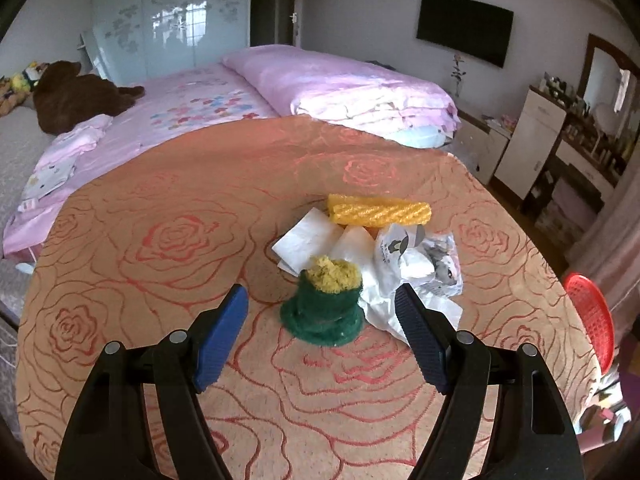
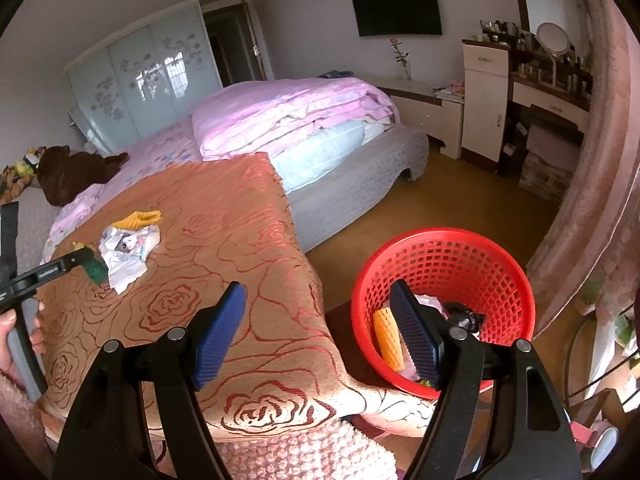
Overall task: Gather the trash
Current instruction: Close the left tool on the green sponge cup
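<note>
A pile of trash lies on the rose-patterned table (image 1: 160, 240). It holds a green and yellow scouring sponge (image 1: 325, 304), a crumpled white printed bag (image 1: 416, 268), white tissue (image 1: 308, 240) and a yellow foam net (image 1: 380, 210). My left gripper (image 1: 322, 295) is open, its blue pads on either side of the sponge just short of it, not touching. My right gripper (image 2: 317, 289) is open and empty over the table's corner. Beside it on the floor stands the red mesh basket (image 2: 442, 233), holding an orange foam net (image 2: 388, 338) and other scraps.
The same pile (image 2: 124, 252) shows at the table's far left in the right wrist view, with a left gripper finger (image 2: 60, 267) and a hand (image 2: 24, 328) on its handle. A pink bed (image 2: 288, 116) stands behind the table; a dresser (image 2: 484, 100) is at the right.
</note>
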Tool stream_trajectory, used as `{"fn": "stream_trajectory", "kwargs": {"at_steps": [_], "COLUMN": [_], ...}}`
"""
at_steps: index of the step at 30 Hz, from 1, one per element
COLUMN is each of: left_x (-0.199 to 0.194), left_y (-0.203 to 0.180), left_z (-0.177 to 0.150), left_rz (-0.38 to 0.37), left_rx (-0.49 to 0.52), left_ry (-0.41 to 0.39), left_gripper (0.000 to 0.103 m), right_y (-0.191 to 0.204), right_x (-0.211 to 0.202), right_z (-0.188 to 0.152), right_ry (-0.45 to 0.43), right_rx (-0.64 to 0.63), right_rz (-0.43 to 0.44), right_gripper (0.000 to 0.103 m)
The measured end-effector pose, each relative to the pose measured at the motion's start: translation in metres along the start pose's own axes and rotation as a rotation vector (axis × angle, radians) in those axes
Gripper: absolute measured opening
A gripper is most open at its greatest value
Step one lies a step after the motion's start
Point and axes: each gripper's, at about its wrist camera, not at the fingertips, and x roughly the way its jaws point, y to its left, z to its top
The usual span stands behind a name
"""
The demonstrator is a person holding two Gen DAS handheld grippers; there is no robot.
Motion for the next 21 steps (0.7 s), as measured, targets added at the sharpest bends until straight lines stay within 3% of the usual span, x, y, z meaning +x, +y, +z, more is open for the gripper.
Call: {"fn": "stream_trajectory", "kwargs": {"at_steps": [2, 4, 7, 21], "left_x": [0.006, 0.012, 0.017, -0.018], "left_y": [0.0, 0.003, 0.004, 0.017], "left_z": [-0.002, -0.005, -0.006, -0.021], "left_rz": [-0.011, -0.022, -0.035, 0.054], "left_rx": [-0.012, -0.021, -0.029, -0.038], "left_ry": [0.011, 0.026, 0.032, -0.043], "left_gripper": [0.069, 0.046, 0.036, 0.032], "right_y": [0.003, 0.006, 0.017, 0.114], "right_x": [0.002, 0.003, 0.006, 0.052], "right_z": [0.001, 0.002, 0.005, 0.032], "right_ry": [0.006, 0.01, 0.013, 0.059], "right_rx": [-0.006, -0.014, -0.038, -0.194], "right_rz": [0.0, 0.002, 0.011, 0.166], "right_gripper": [0.072, 0.072, 0.072, 0.072]}}
